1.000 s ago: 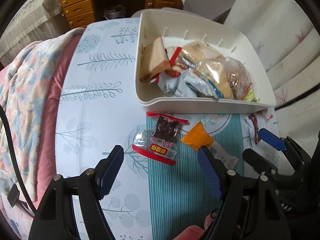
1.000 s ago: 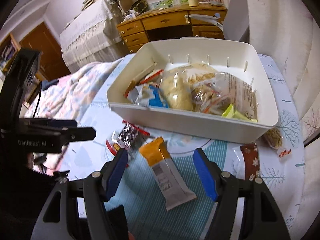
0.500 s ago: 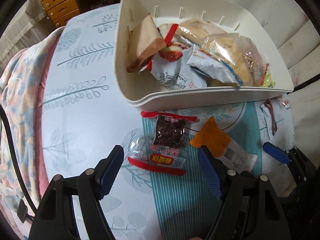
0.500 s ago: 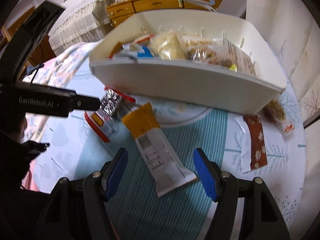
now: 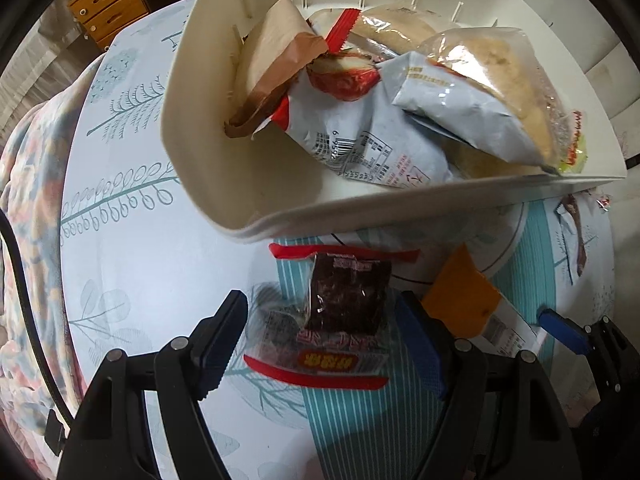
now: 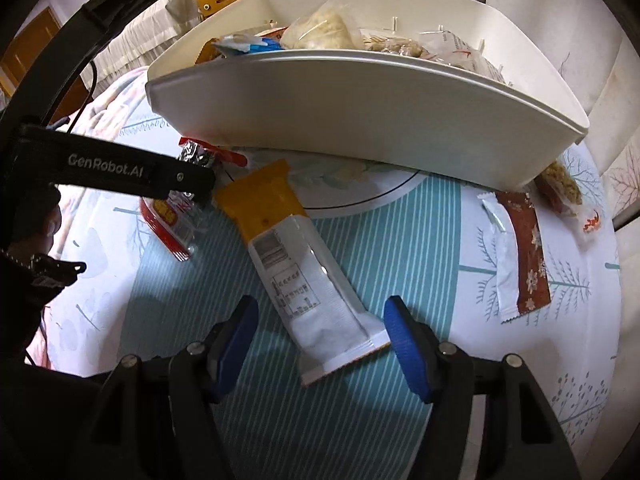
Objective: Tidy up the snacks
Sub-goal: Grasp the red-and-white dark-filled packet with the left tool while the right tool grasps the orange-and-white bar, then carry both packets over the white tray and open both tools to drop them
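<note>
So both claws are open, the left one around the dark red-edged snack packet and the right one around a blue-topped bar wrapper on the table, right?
Nearly. In the right wrist view the bar wrapper between the right claw has an orange top, not blue. The rest holds: both claws are open, and the left claw straddles the red-edged snack packet.

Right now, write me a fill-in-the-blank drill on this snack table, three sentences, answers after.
1. The left gripper is open around the clear packet with ____ seams.
2. The right gripper is open around the white bar wrapper whose far end is ____.
3. The white bin holds several snack bags, and the floral brown packet lies ____ it.

Answers: red; orange; outside
</note>
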`<state>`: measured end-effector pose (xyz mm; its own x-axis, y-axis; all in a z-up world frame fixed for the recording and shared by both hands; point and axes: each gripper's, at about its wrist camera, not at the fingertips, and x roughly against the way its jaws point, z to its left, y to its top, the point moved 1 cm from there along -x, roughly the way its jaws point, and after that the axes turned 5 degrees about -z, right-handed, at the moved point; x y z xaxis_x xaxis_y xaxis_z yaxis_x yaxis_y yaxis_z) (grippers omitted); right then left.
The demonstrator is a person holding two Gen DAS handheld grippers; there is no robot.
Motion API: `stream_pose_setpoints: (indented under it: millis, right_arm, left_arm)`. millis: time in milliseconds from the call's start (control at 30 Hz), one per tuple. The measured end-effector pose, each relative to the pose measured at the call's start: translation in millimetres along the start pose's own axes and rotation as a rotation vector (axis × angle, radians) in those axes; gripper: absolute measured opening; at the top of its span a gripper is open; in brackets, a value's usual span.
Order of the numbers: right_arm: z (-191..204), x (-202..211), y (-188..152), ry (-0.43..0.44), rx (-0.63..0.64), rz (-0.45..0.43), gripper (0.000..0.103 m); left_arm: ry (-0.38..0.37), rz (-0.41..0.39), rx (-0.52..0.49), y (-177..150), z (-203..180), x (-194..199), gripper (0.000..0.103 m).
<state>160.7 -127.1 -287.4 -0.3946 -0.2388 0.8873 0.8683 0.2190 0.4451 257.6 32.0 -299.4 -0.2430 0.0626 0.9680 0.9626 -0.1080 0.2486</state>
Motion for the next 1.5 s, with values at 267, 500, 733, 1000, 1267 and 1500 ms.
stream_pose_setpoints:
  millis: [267,500,733,1000,1267,1500]
  right_arm:
    - [6.5,-8.2,-0.7,-0.019,0.035,0.012,0.059]
    - [7.2,-8.8,8.9,-0.017,0.045,0.019,0.043]
    - [5.9,-10.5,20.8,0.012,0.041,0.074,0.042]
    - [7.0,-2.3,30.8,0.097,-0.024,0.107,0.037]
    - [10.1,20.9,35.7,0.164,0.023,0.099,0.037]
    - [18.4,52.5,51.2,0.233,0.105,0.042,0.037]
  left_arm:
    - [-0.004,0.012,0.020,4.2,-0.5,-17.1,0.075]
    - [0.012,-0.001,0.032,-0.1,2.5,-15.1,0.068]
    - [0.016,-0.011,0.073,-3.5,11.6,-8.2,0.057]
    - [0.043,0.001,0.116,-20.7,14.7,-0.9,0.055]
    - [0.073,-0.011,0.176,-50.2,19.8,23.6,0.055]
    - [0.062,-0.086,0.246,-64.1,35.2,66.6,0.055]
